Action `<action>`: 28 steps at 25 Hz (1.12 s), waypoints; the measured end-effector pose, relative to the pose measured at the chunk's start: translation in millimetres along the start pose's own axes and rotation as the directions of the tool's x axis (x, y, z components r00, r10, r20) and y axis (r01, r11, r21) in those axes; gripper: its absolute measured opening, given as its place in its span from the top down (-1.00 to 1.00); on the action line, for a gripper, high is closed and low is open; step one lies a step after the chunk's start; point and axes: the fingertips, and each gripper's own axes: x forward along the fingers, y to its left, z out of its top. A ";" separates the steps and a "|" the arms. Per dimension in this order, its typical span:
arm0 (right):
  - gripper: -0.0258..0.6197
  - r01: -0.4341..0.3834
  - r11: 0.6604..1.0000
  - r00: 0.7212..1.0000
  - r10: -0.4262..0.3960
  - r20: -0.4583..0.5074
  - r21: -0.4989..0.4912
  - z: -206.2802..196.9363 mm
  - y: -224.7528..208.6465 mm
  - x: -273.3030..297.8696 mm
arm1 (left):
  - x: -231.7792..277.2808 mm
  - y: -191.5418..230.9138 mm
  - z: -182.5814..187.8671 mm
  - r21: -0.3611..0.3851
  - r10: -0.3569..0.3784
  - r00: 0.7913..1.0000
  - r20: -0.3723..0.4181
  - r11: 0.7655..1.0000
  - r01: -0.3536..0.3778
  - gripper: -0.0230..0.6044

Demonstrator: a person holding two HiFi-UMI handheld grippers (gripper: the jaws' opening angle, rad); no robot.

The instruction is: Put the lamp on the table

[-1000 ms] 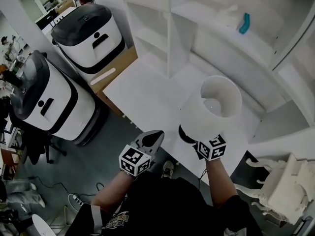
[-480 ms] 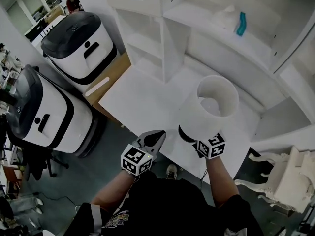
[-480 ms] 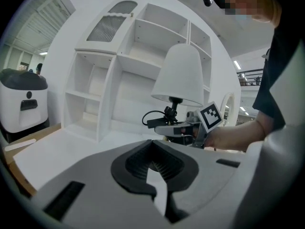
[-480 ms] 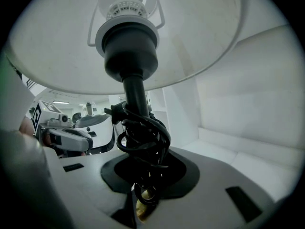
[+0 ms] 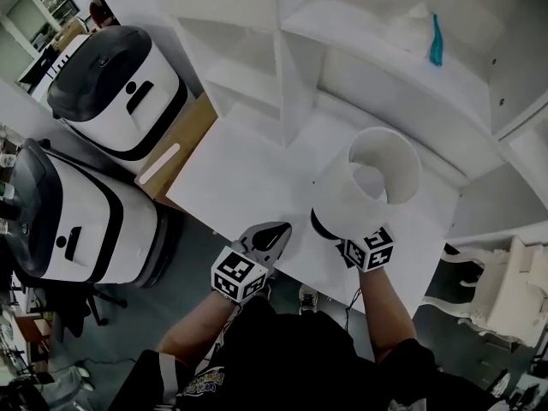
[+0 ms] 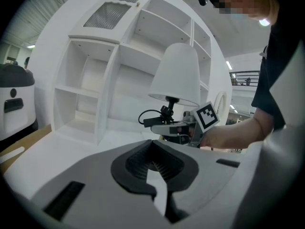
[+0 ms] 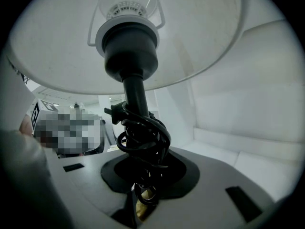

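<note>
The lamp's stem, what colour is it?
Black: the lamp's stem shows best in the right gripper view.

We lose the lampshade [image 7: 190, 42] past the top edge up close; coiled cord [image 7: 143, 137] hides where the right gripper [image 7: 143, 202] meets the stem [image 7: 135, 94].

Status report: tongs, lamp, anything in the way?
Right tongs shut on lamp stem, cord coiled round it. Left tongs shut, empty. Lamp upright over white table. Nothing seen in the way.

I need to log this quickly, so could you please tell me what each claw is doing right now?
Left claw: closed, empty.
Right claw: closed on the lamp, at its stem.
</note>
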 end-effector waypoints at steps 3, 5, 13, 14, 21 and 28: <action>0.62 0.011 1.000 1.000 -0.011 0.004 0.000 -0.7 -5.0 12.7 | 7.5 9.5 -1.1 0.004 -0.023 1.000 -0.010 1.000 0.023 0.91; 0.62 0.017 1.000 1.000 -0.017 0.007 -0.001 -0.4 -9.1 21.1 | 13.0 14.3 -1.0 0.010 -0.038 0.999 -0.015 0.999 0.039 0.91; 0.62 0.043 0.999 0.999 -0.043 0.017 -0.002 -3.3 -25.9 52.6 | 26.0 31.9 -1.1 0.022 -0.087 0.996 -0.033 0.996 0.088 0.91; 0.62 0.048 0.999 0.999 -0.048 0.017 -0.002 -4.1 -28.2 56.2 | 27.0 34.6 -1.6 0.024 -0.092 0.995 -0.036 0.995 0.093 0.91; 0.62 0.078 0.997 0.997 -0.078 0.022 0.006 -8.9 -43.5 79.5 | 35.9 55.6 -2.3 0.030 -0.121 0.992 -0.045 0.992 0.122 0.91; 0.62 0.101 0.995 0.995 -0.101 0.023 0.008 -17.1 -56.8 99.3 | 46.0 68.9 -7.5 0.030 -0.147 0.988 -0.056 0.988 0.149 0.91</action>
